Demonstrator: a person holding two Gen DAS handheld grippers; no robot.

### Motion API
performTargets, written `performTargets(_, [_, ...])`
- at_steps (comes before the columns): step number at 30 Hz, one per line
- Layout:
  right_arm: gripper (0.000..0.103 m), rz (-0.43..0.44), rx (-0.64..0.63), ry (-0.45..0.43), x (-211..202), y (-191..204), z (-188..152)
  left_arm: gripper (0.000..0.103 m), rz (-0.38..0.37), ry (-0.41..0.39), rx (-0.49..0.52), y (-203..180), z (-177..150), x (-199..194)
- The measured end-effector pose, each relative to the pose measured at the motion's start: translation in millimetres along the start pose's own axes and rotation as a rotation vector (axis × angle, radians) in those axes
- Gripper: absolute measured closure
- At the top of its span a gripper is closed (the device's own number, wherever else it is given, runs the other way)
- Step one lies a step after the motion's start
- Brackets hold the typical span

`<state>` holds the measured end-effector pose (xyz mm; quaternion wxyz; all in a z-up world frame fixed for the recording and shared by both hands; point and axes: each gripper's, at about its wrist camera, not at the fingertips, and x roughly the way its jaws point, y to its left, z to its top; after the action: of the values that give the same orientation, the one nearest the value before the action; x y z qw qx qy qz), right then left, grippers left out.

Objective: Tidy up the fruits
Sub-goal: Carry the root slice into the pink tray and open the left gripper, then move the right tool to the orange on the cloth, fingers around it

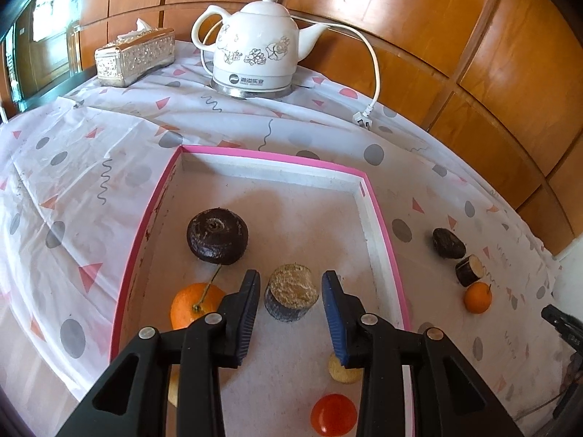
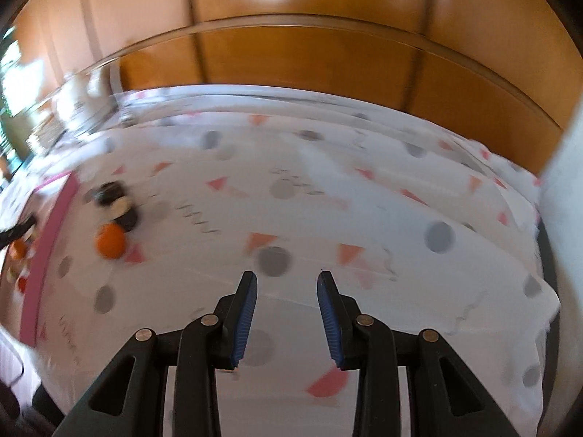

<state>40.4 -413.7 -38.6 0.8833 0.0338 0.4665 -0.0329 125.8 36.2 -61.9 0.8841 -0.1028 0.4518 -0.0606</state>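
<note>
Three pieces remain outside the pink-rimmed box, at its 3 o'clock: dark fruit, cut stub, small orange. Several sit inside. Left gripper spread, clear of the cut chunk. Right gripper spread, empty. Kettle label unreadable.

the right gripper hangs over the patterned tablecloth, jaws apart with nothing between them. far left, blurred, an orange sits beside dark fruit pieces near the pink box edge.
</note>
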Motion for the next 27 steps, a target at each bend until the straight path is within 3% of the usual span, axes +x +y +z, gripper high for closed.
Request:
performTargets(6, [0.068, 0.068, -0.131, 0.009, 1.7, 32.9, -5.0, 0.065, 0.005, 0.006, 0.024, -5.9, -8.7, -10.3])
performTargets(16, [0.068, 0.138, -0.226, 0.042, 6.3, 61.3, -11.5, 0.062, 0.031, -0.03, 0.148, -21.7, -26.3, -35.5])
performTargets(27, [0.067, 0.204, -0.244, 0.091, 11.9, 92.6, -7.3, 0.059, 0.045, -0.036, 0.133, -8.3, -40.8, -49.0])
